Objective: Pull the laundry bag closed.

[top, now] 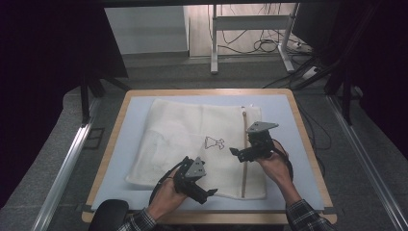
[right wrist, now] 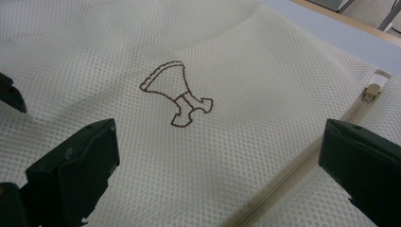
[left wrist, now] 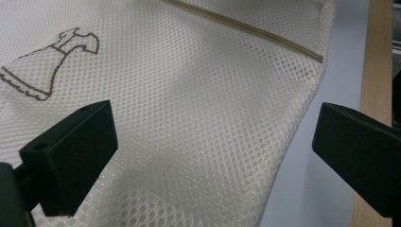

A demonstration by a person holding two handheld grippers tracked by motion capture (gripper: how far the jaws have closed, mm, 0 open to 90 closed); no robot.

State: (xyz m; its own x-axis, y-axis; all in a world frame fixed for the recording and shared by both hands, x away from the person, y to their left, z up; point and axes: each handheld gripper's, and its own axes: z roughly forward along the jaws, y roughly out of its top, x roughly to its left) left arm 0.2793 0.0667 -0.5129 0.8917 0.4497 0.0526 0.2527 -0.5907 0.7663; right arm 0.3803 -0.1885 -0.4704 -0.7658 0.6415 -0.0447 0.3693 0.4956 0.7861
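I am holding both grippers low over a white mesh laundry bag (top: 192, 144) that is lying flat on the pale blue mat (top: 120, 144) covering the bench (top: 308, 139). The left gripper (top: 208, 193) is hovering at the bag's near edge, towards its near right corner, with its jaws spread wide and nothing between them; in the left gripper view the mesh is running under both jaws and the mat is showing just past the right one. The right gripper (top: 234, 151) is hanging over the middle of the bag, jaws likewise released and empty, with the little stitched dress outline (right wrist: 176, 93) ahead of it and the zipper (right wrist: 302, 163) running past its right jaw up to the zipper pull (right wrist: 373, 88).

What I am worrying about:
- The mesh is thin and lying flat, so a closing jaw may skate over it and come up with nothing, or pinch only the top layer and leave the bag sagging open.
- If I am pressing too low, the jaws may be dragging the mat along with the bag.
- The left gripper is sitting close to the bench's front edge (left wrist: 373, 71); a pull towards me could slide the bag off.
- The zipper pull is small and well away from the right jaws, so I may be misjudging the reach and snagging the mesh holes instead.
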